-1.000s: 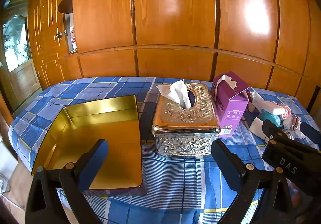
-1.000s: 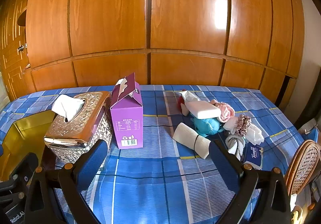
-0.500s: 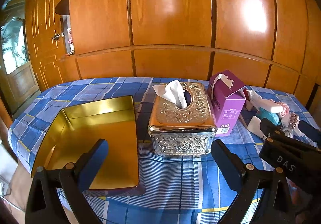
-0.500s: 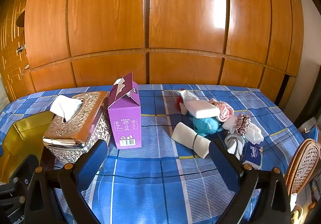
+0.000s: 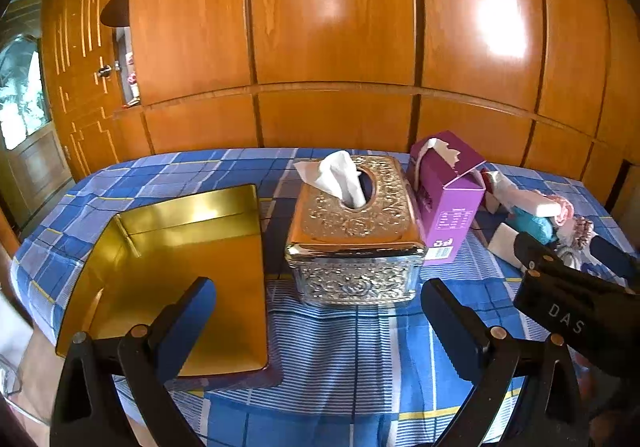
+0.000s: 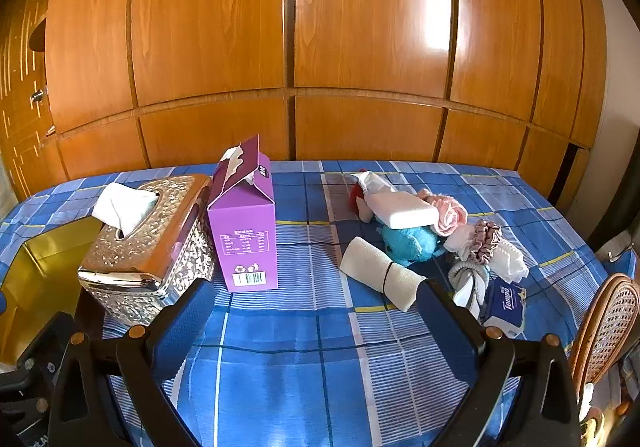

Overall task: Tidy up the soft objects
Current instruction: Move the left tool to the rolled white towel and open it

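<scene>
A pile of soft things lies on the right of the blue checked table: a rolled white cloth [image 6: 380, 273], a teal plush toy [image 6: 412, 241], a white tissue pack [image 6: 404, 207], a pink fabric flower [image 6: 452, 213], a scrunchie [image 6: 486, 239] and a Tempo tissue packet [image 6: 506, 305]. An empty gold tray [image 5: 180, 263] sits at the left. My left gripper [image 5: 318, 317] is open and empty, in front of the tray and the ornate tissue box [image 5: 354, 235]. My right gripper [image 6: 312, 317] is open and empty, short of the pile.
A torn purple carton [image 6: 246, 223] stands beside the ornate tissue box [image 6: 148, 243]. A wooden panelled wall [image 6: 320, 47] backs the table. A wicker chair back [image 6: 608, 323] stands at the right edge. The right gripper's body [image 5: 576, 311] shows in the left wrist view.
Both views have shifted slightly: the tissue box and carton sit a little further left than a second ago. Both grippers stay open and empty.
</scene>
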`<action>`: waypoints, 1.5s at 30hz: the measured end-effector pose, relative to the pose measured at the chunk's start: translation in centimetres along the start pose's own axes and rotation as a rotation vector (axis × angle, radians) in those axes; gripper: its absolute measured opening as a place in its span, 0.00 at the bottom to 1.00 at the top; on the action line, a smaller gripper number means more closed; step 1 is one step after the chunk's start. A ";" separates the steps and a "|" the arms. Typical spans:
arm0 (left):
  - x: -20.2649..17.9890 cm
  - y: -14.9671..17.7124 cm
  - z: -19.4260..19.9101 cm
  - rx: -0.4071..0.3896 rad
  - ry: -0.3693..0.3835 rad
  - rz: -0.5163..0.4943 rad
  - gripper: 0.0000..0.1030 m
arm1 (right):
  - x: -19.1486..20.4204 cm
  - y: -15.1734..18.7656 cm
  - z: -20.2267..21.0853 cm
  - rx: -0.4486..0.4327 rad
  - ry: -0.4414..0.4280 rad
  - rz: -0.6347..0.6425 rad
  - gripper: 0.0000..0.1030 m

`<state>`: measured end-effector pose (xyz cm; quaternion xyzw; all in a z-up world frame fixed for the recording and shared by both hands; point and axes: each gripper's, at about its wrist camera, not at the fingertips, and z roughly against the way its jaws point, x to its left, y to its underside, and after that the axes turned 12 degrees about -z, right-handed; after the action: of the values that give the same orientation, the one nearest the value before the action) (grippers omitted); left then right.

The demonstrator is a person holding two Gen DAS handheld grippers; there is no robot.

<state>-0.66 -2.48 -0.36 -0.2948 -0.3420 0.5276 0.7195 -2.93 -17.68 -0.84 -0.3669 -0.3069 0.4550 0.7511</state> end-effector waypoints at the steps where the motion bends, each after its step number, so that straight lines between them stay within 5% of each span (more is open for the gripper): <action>1: 0.0 0.0 0.0 -0.002 0.011 -0.006 0.99 | -0.1 -0.1 0.0 -0.001 0.001 0.001 1.00; 20: -4.6 -1.5 -0.4 0.008 0.215 -0.194 1.00 | -9.1 -4.4 -0.6 -0.016 0.134 -0.098 1.00; 31: -10.9 -4.7 -1.0 -0.036 0.456 -0.340 1.00 | -18.4 -7.7 0.5 -0.033 0.216 -0.256 1.00; 38: -17.0 -6.9 -4.8 0.080 0.543 -0.420 0.99 | -22.9 -7.4 1.0 -0.023 0.262 -0.346 1.00; 45: -21.3 -9.0 -10.1 0.222 0.588 -0.345 0.91 | -24.1 -6.7 -0.2 0.017 0.258 -0.349 1.00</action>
<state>8.02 -26.01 -3.18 -0.2918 -0.1058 0.3249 0.8933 -9.27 -41.79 1.56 -0.3572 -0.2632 0.2699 0.8546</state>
